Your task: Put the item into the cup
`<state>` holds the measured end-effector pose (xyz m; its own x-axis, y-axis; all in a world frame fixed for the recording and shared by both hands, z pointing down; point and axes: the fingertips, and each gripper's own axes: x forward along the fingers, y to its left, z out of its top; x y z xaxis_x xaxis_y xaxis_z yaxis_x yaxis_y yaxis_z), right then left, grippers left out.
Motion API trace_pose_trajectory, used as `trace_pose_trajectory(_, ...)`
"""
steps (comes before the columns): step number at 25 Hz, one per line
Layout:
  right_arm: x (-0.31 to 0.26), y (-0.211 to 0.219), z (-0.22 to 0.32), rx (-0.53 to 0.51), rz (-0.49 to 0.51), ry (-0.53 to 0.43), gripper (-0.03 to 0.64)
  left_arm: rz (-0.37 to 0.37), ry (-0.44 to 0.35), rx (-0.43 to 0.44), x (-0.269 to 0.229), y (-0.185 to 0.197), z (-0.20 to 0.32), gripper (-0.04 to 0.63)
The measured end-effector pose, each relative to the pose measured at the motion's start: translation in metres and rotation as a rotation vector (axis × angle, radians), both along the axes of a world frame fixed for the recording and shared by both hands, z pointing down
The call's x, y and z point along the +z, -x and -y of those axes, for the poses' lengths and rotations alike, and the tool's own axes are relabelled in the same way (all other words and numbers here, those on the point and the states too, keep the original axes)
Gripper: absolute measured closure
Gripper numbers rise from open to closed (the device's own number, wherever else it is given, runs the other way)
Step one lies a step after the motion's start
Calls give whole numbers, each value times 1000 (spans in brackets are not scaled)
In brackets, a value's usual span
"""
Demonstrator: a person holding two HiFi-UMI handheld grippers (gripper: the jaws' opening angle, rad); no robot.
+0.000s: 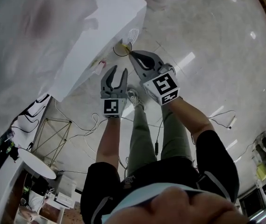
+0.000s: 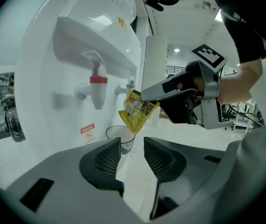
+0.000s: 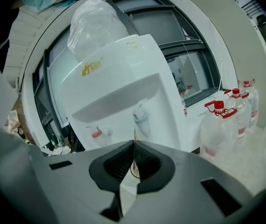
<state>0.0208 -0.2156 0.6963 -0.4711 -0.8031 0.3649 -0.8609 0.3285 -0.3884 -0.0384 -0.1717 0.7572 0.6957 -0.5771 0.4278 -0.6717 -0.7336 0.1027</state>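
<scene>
A yellow sachet [image 2: 136,111] hangs just above a clear cup [image 2: 120,136] that stands on the white water dispenser's [image 2: 76,55] tray under the taps. My right gripper [image 2: 144,96] is shut on the sachet's top edge. In the right gripper view the jaws [image 3: 133,146] meet on the thin sachet edge, with the cup [image 3: 129,185] showing below them. From the head view, the right gripper [image 1: 132,53] reaches to the cup [image 1: 120,49] at the dispenser. My left gripper [image 1: 118,70] is held a little back from the cup and to its left, open and empty.
The dispenser [image 1: 95,36] fills the upper left, with a red tap [image 2: 98,85] above the cup. Several large water bottles [image 3: 226,125] stand to the dispenser's right. Cables and a small round table [image 1: 34,164] lie on the shiny floor beside the person's legs.
</scene>
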Motion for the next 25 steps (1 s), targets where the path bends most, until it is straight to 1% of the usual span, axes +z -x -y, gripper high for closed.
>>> trace_pose_trajectory(5, 21, -2, 10, -54, -19, 2, 574, 36, -8, 52, 27, -16, 13, 385)
trace_pose_trajectory(9, 31, 1, 14, -93, -27, 17, 574, 86, -12, 100, 40, -15, 20, 348)
trace_pose_trajectory(13, 44, 6, 16, -114, -28, 34, 574, 126, -8, 125, 51, -11, 26, 331)
trace_pose_trajectory(18, 58, 9, 20, -120, -38, 61, 574, 144, -3, 150, 57, -12, 27, 314)
trace_pose_trajectory(25, 78, 15, 21, -156, -60, 93, 574, 159, -8, 183, 64, -20, 29, 313)
